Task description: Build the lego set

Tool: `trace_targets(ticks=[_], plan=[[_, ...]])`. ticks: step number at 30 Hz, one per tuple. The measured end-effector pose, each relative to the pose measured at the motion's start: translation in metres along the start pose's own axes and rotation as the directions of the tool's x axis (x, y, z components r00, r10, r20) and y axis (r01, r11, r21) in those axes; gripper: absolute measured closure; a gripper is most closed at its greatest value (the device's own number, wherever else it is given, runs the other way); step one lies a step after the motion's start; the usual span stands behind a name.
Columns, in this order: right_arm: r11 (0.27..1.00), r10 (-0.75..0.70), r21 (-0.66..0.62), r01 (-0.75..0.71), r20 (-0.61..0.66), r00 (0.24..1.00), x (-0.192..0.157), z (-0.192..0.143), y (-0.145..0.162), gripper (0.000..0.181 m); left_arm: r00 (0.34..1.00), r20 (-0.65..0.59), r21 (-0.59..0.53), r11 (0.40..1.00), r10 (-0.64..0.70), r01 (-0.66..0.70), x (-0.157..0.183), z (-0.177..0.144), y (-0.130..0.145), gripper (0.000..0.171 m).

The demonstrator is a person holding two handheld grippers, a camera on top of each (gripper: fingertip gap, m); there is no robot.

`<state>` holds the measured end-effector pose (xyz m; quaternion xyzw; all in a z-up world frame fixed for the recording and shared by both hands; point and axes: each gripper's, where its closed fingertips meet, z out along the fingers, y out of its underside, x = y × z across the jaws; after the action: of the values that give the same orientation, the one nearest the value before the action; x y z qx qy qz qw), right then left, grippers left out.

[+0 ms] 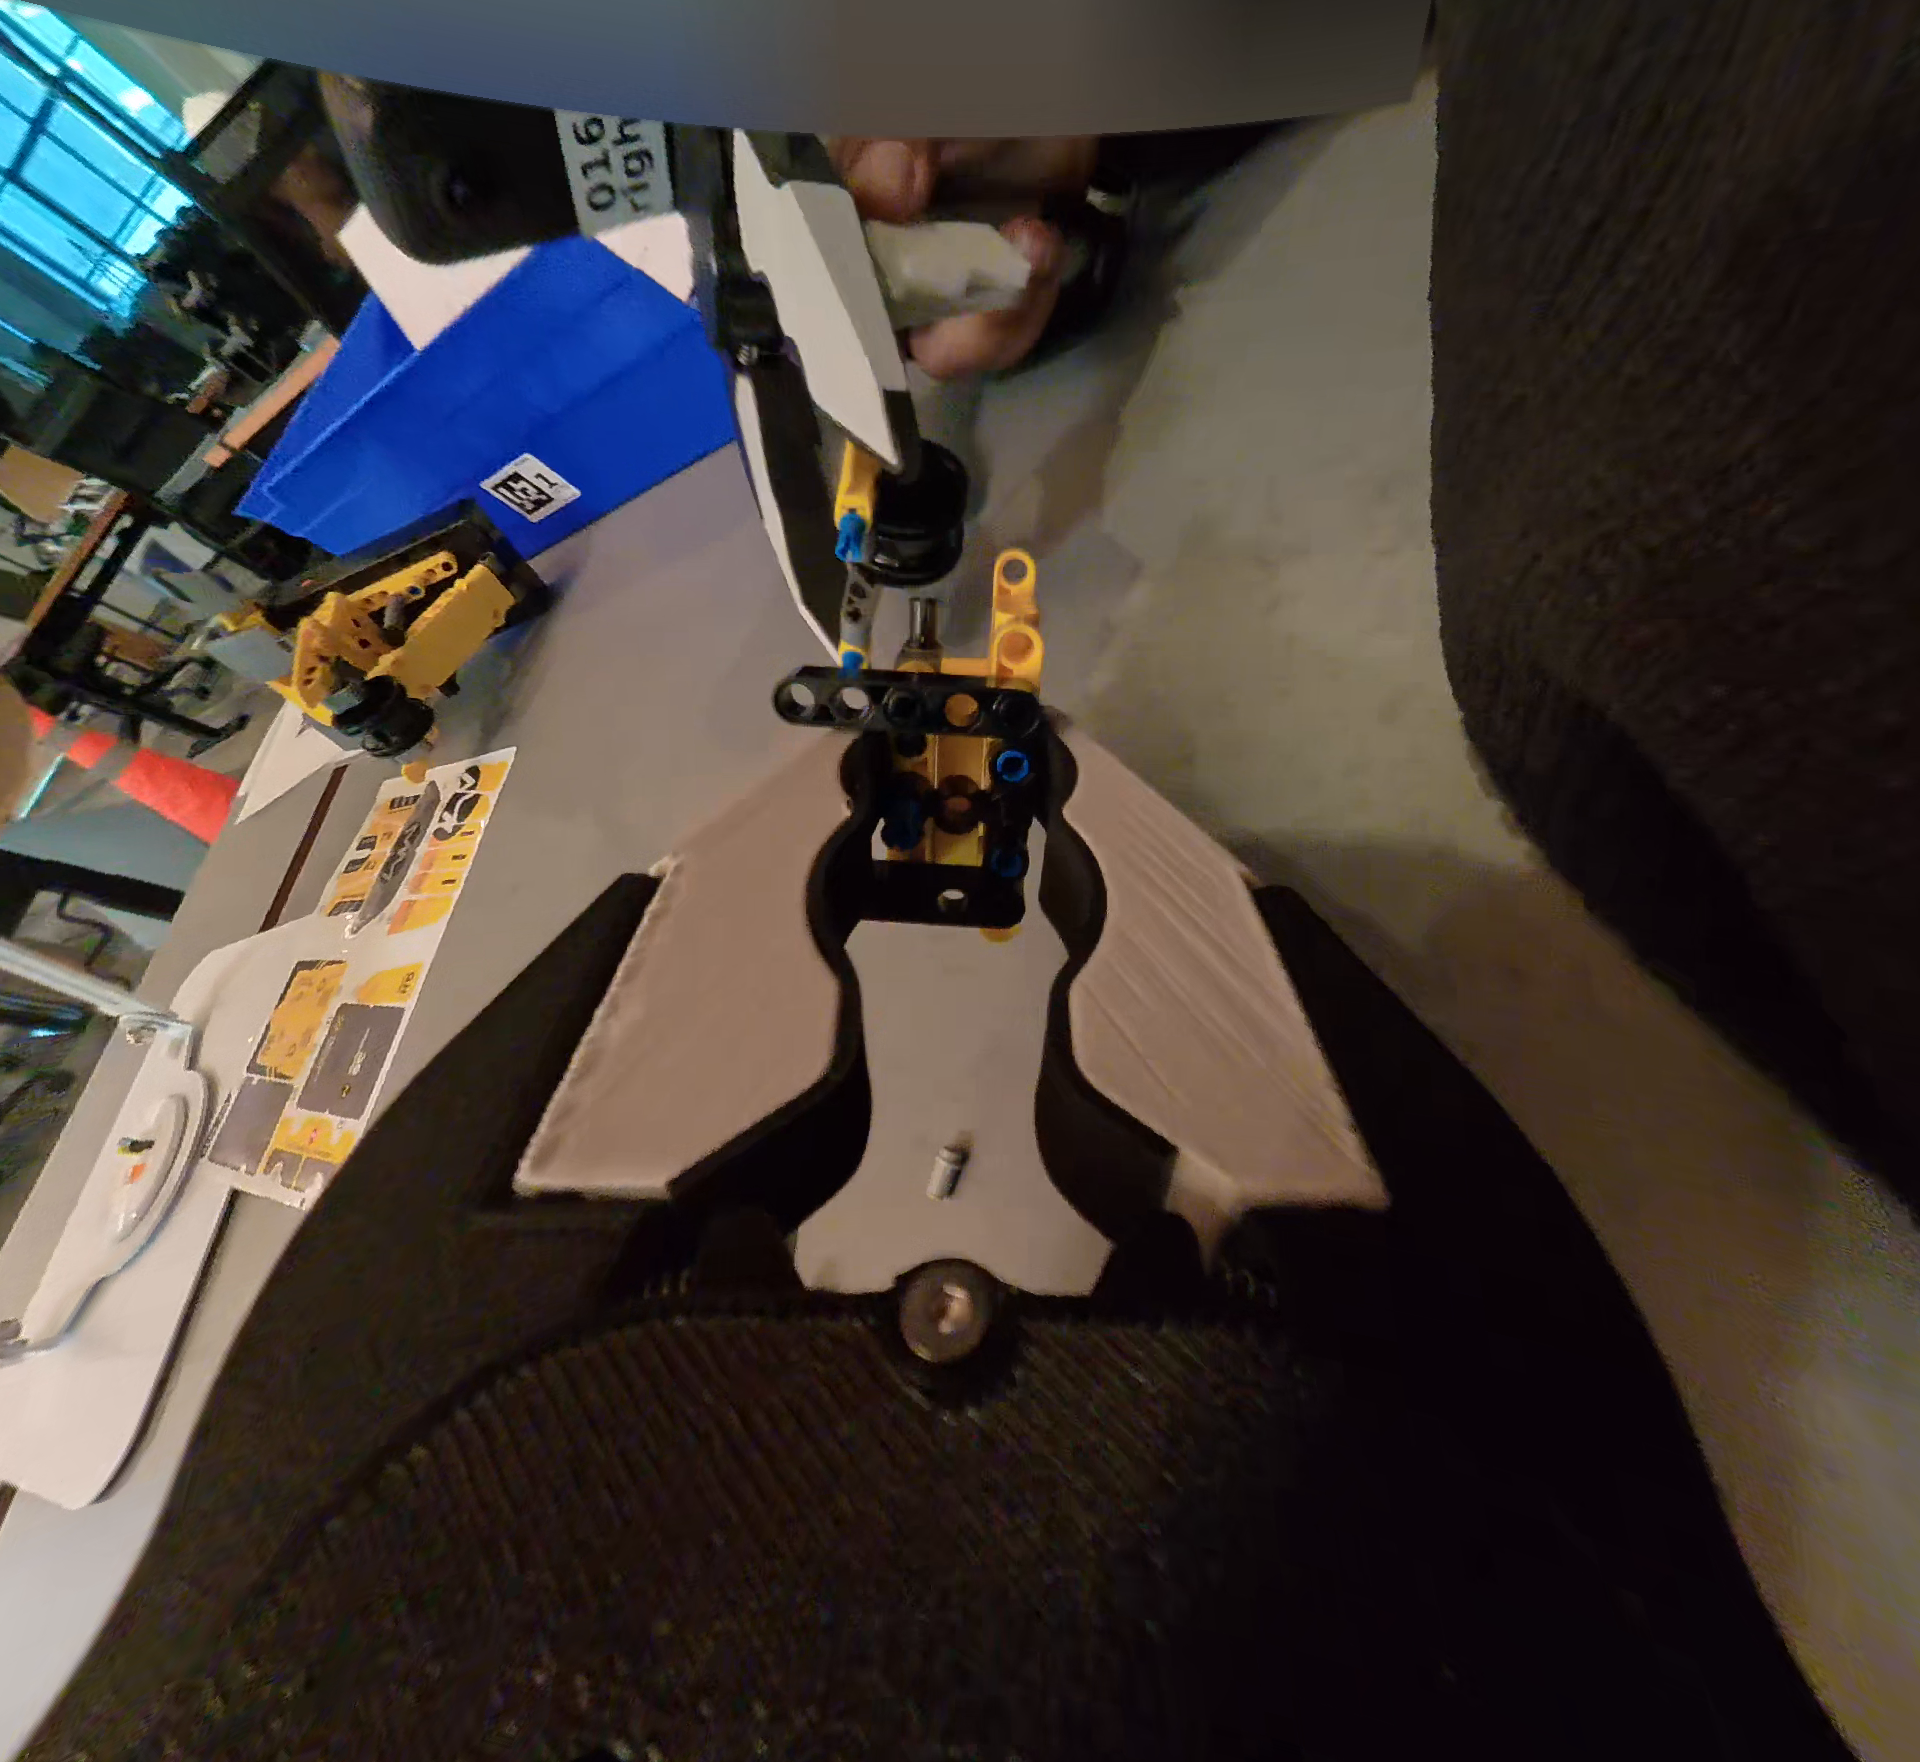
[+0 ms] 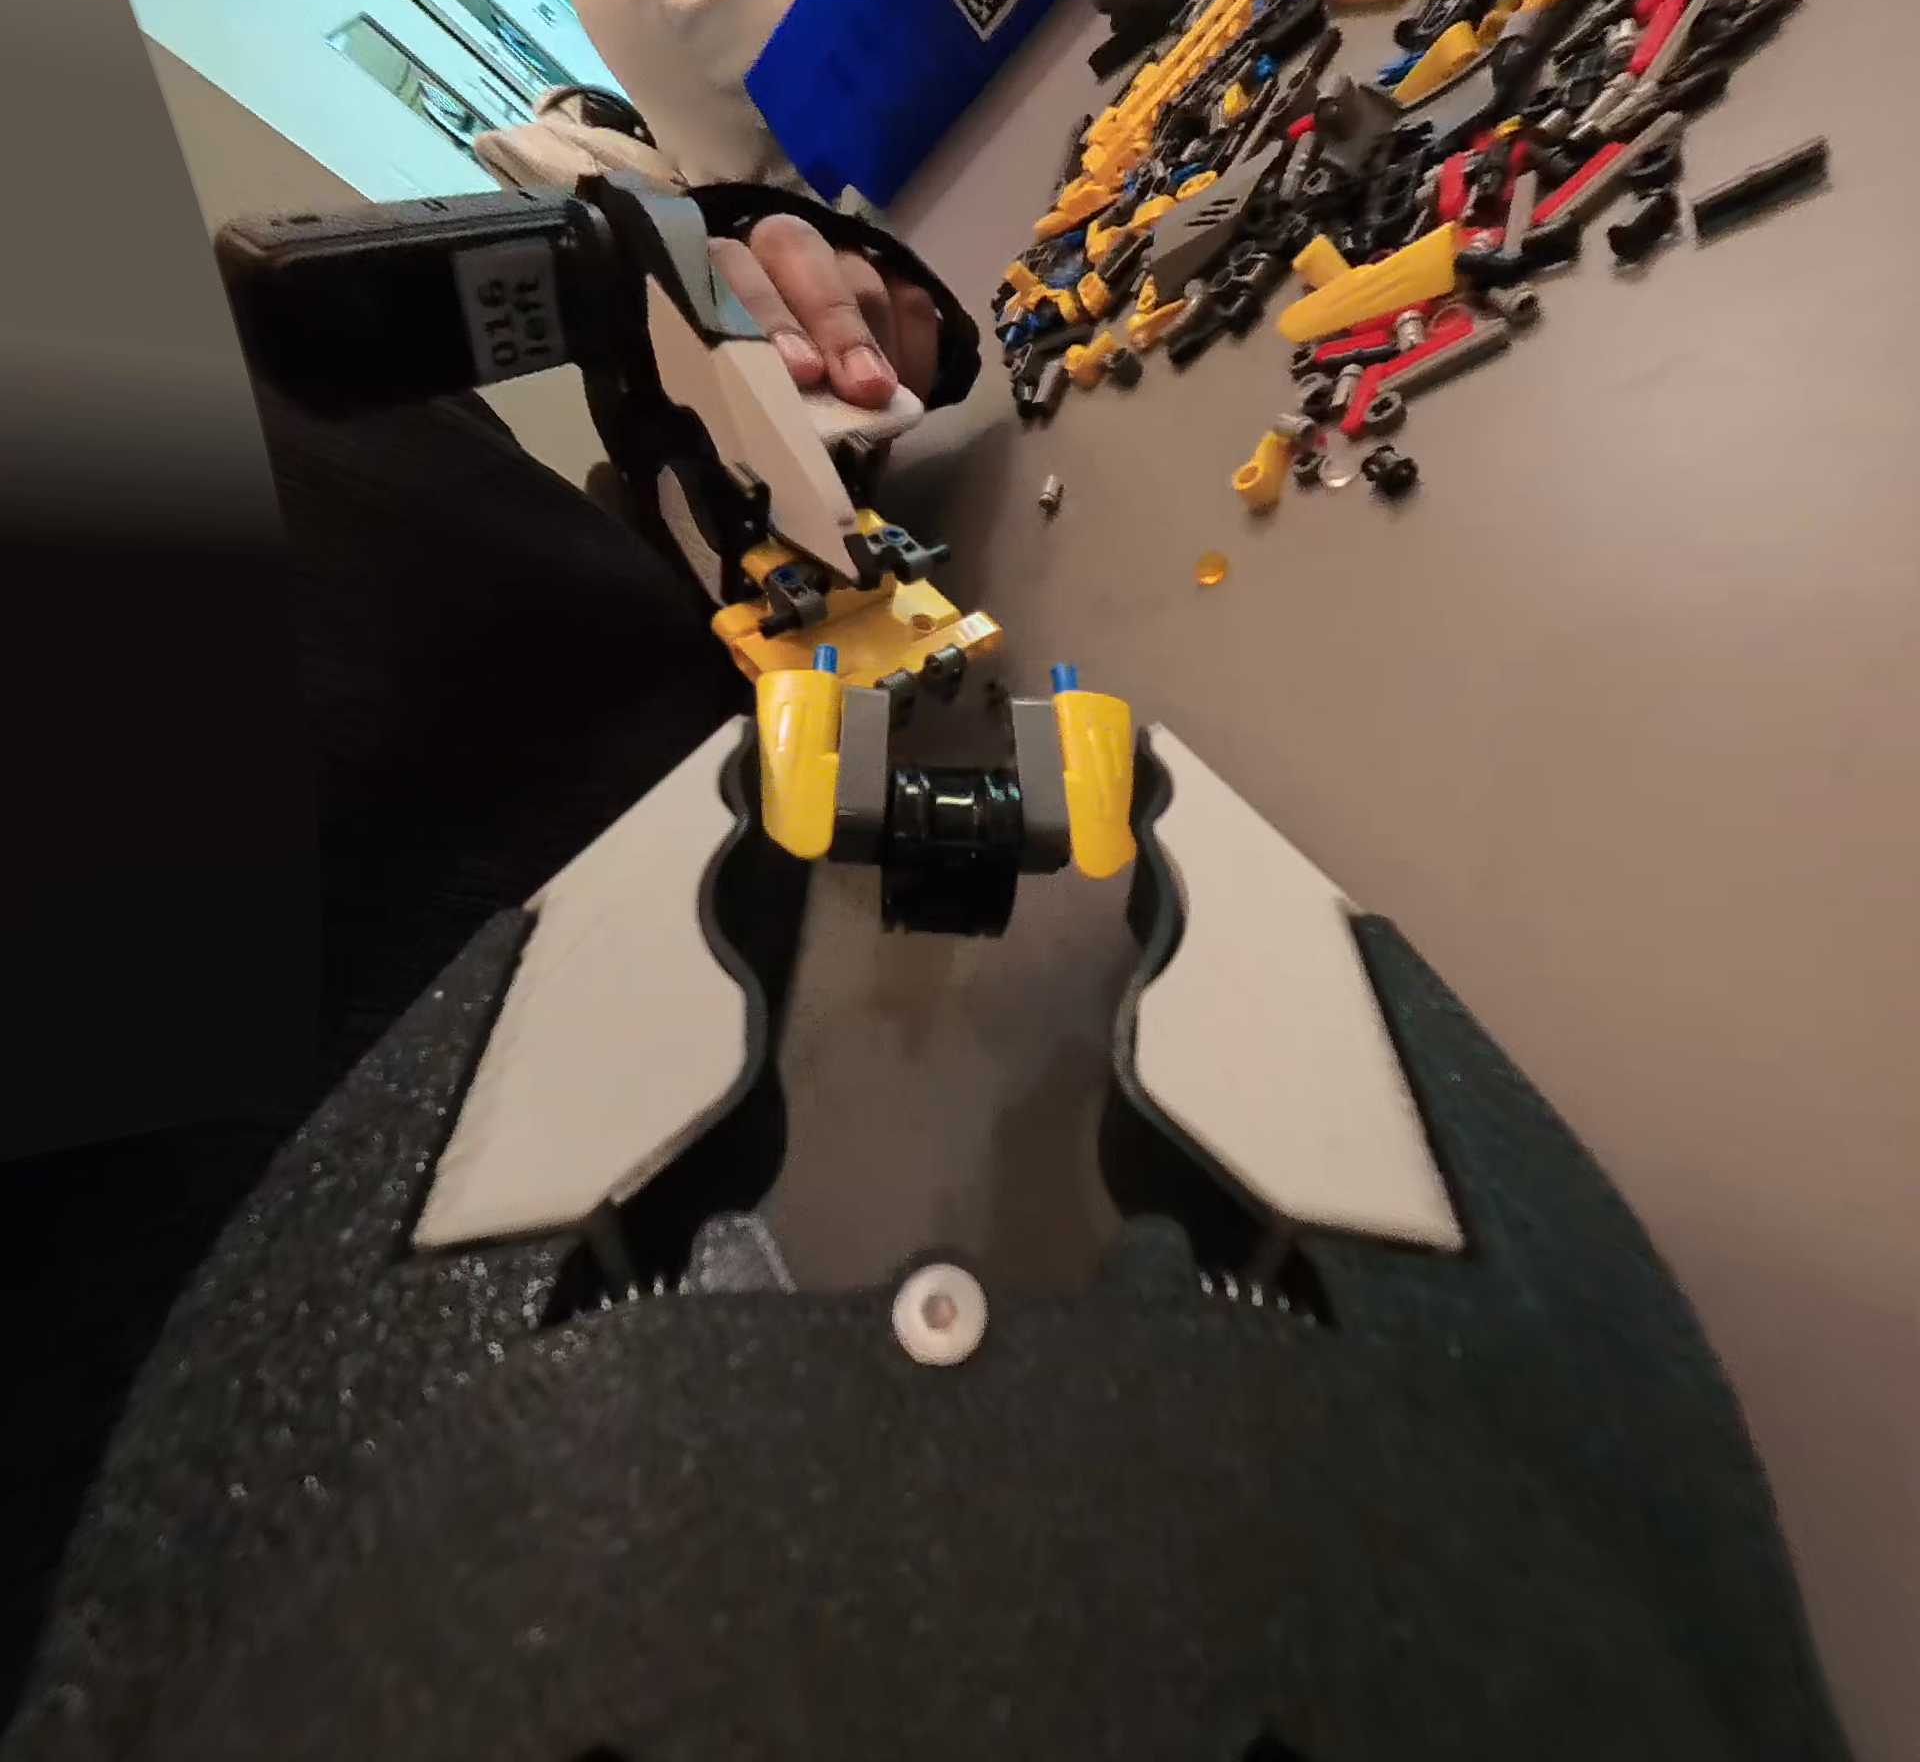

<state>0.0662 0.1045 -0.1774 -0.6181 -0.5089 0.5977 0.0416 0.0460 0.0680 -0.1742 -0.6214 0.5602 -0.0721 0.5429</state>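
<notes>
My left gripper is shut on a yellow and black toy-brick frame with blue pins, held above the grey table. My right gripper is shut on a wheel assembly: a black wheel between grey blocks and two yellow panels. The two assemblies almost meet; in the right wrist view the frame sits just beyond the wheel assembly, held by the left gripper. In the left wrist view the right gripper holds the wheel assembly just above the frame. A hand grips each tool.
A pile of loose yellow, black, red and grey parts covers the table's far right. A blue bin stands behind. A partly built yellow model, sticker sheets and a small grey pin lie on the table. The grippers' ends are close to 5 cm from one another.
</notes>
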Motion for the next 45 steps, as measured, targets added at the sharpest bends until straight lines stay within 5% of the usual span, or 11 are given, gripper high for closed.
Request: trace_targets(ticks=[11,17,22,26,31,35,40,45], plan=[[1.000,-0.016,0.005,0.016,0.012,1.000,-0.009,0.004,0.003,0.111,0.963,-0.075,-0.221,0.937,0.259,-0.269,0.010,0.016,0.018,0.139],[0.999,-0.024,0.043,0.025,-0.008,1.000,-0.008,-0.003,-0.004,0.111,0.962,-0.099,-0.316,0.909,0.255,-0.274,0.020,0.006,0.025,0.125],[0.997,-0.038,0.061,0.039,-0.012,0.999,-0.011,-0.005,-0.008,0.111,0.994,-0.022,-0.348,0.931,0.108,-0.109,0.020,-0.015,0.024,0.104],[0.997,-0.055,0.059,0.055,-0.011,0.998,-0.014,-0.004,-0.007,0.111,0.983,0.032,-0.300,0.936,-0.182,0.183,0.019,-0.033,0.016,0.091],[0.996,-0.067,0.059,0.067,-0.013,0.998,-0.016,-0.002,-0.007,0.111,0.898,0.117,-0.208,0.874,-0.424,0.439,0.004,-0.050,0.004,0.096],[0.996,-0.062,0.067,0.064,-0.031,0.998,-0.012,-0.003,-0.008,0.111,0.764,0.066,-0.212,0.739,-0.642,0.640,0.019,-0.024,-0.016,0.078],[0.995,-0.056,0.079,0.058,-0.029,0.998,-0.012,-0.006,-0.010,0.111,0.790,0.190,-0.385,0.696,-0.583,0.606,0.048,0.004,0.007,0.067],[0.995,-0.069,0.069,0.071,-0.026,0.997,-0.016,-0.004,-0.009,0.111,0.820,0.297,-0.419,0.704,-0.490,0.573,0.043,0.000,0.020,0.077]])
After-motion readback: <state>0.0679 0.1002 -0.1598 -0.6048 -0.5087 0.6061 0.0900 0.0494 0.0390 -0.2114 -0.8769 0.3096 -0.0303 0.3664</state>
